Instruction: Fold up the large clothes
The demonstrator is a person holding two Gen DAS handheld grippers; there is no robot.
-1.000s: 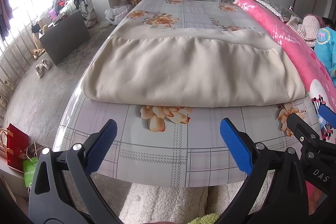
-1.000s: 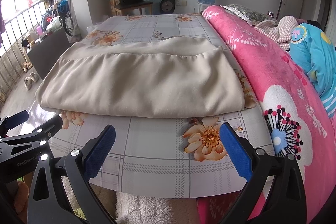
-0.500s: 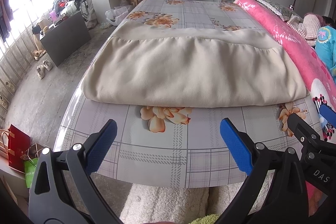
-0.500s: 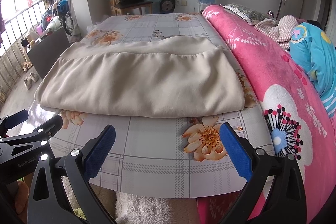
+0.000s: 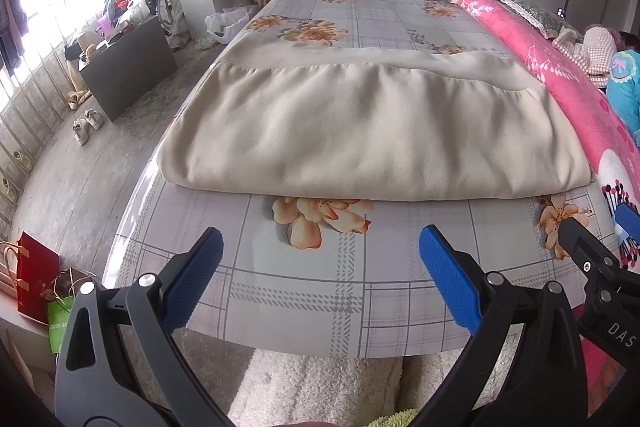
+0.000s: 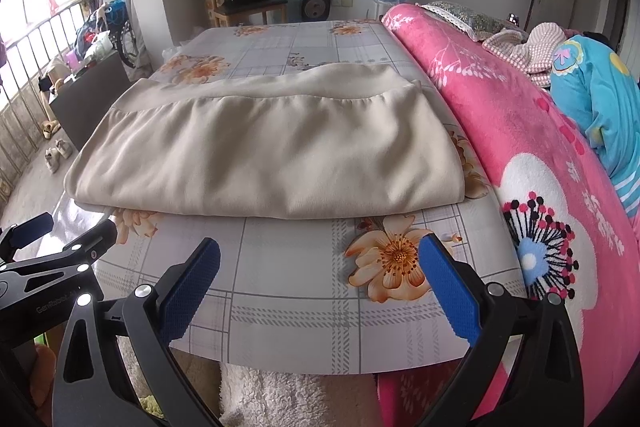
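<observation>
Beige soft-fabric garment [image 5: 372, 131], already doubled over w/ a gathered seam toward 12 o'clock, is seen flat on the grey floral-print table cover [image 5: 304, 291], mid-table. Step judged: btwn folds; cloth not gripped. Next move prob. calls for both near corners, at approx. 10 and 2 o'clock, to be pinched and carried over for another fold. Left gripper [image 5: 320, 267] is held low at 6 o'clock, level, jaws spread wide, nothing btwn them. Right gripper [image 6: 320, 275] is posed likewise beside it, released, near the pink fleece blanket [image 6: 520, 131].
</observation>
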